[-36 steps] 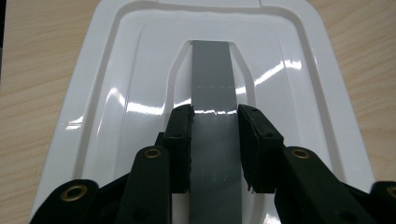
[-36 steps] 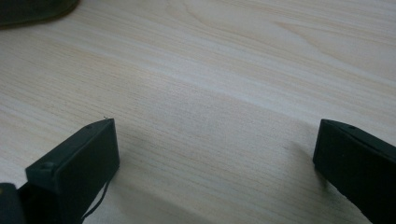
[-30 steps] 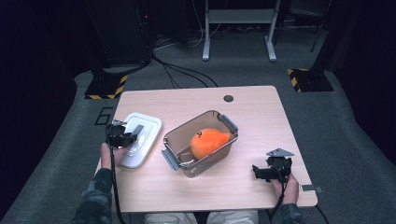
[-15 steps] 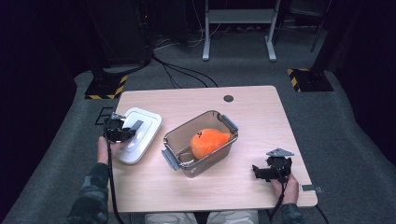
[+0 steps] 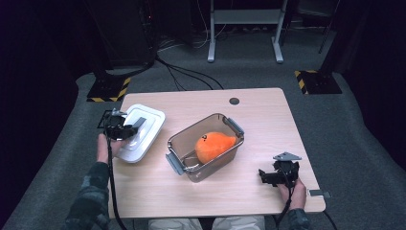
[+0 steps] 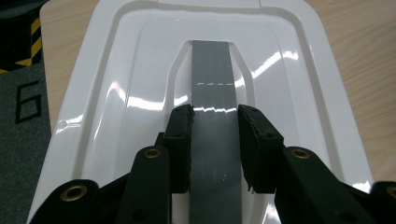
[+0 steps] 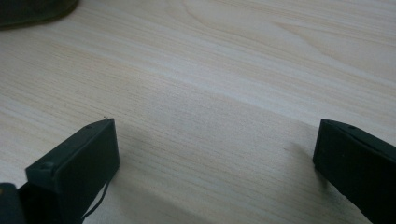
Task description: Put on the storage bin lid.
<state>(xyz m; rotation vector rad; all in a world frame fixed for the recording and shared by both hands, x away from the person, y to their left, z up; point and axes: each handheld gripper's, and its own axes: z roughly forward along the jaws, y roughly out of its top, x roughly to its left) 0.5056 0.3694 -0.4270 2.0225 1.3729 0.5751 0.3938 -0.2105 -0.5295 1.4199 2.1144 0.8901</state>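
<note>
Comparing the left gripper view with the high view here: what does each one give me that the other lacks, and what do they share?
Left gripper view alone: the two black pads pressing the sides of the grey handle strip.

High view alone: the clear container with the orange plush toy inside, and the right tongs low over the table.

Both: the white lid in the left tongs, table edge beside it.

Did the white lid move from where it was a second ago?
Yes. The white lid, clamped at its grey handle by the left gripper, has tipped up and now overhangs the table's left edge further.
</note>
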